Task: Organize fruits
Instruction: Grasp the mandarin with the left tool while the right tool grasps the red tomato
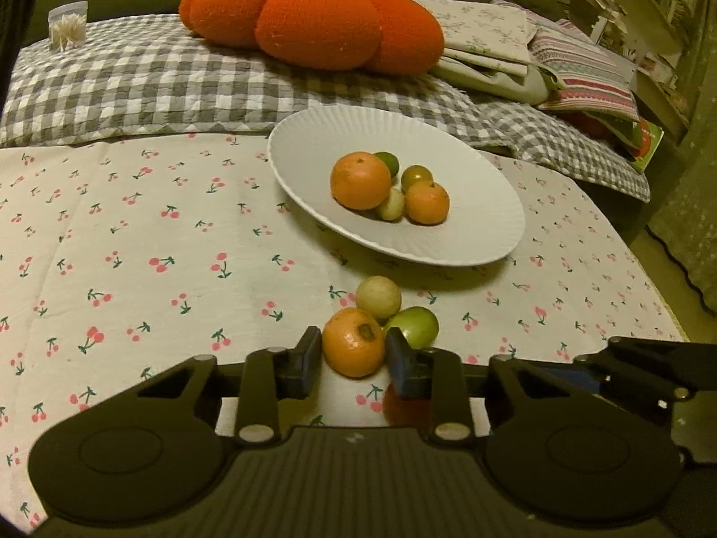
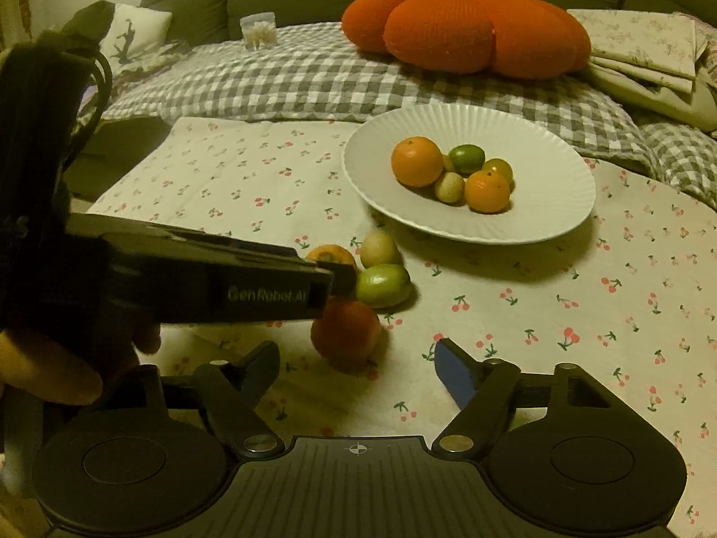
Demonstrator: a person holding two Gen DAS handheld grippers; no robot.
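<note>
A white ribbed plate [image 1: 448,242] [image 2: 551,206] holds several fruits: a large orange [image 1: 360,180] [image 2: 416,161], a small orange [image 1: 426,202] [image 2: 487,191], green and pale ones. On the cherry-print cloth lie a small orange [image 1: 354,343] [image 2: 331,254], a pale round fruit [image 1: 378,297] [image 2: 380,249], a green fruit [image 1: 414,326] [image 2: 383,286] and a red fruit [image 2: 346,336]. My left gripper [image 1: 354,361] has its fingers on both sides of the small orange on the cloth, touching it. My right gripper [image 2: 354,367] is open and empty just behind the red fruit.
A big orange pumpkin cushion [image 1: 313,22] [image 2: 470,29] lies on a grey checked quilt [image 1: 134,80] behind the plate. Folded linens [image 1: 493,45] sit at the right. A clear box of cotton swabs [image 1: 68,27] stands far left. The left gripper's body [image 2: 201,287] crosses the right wrist view.
</note>
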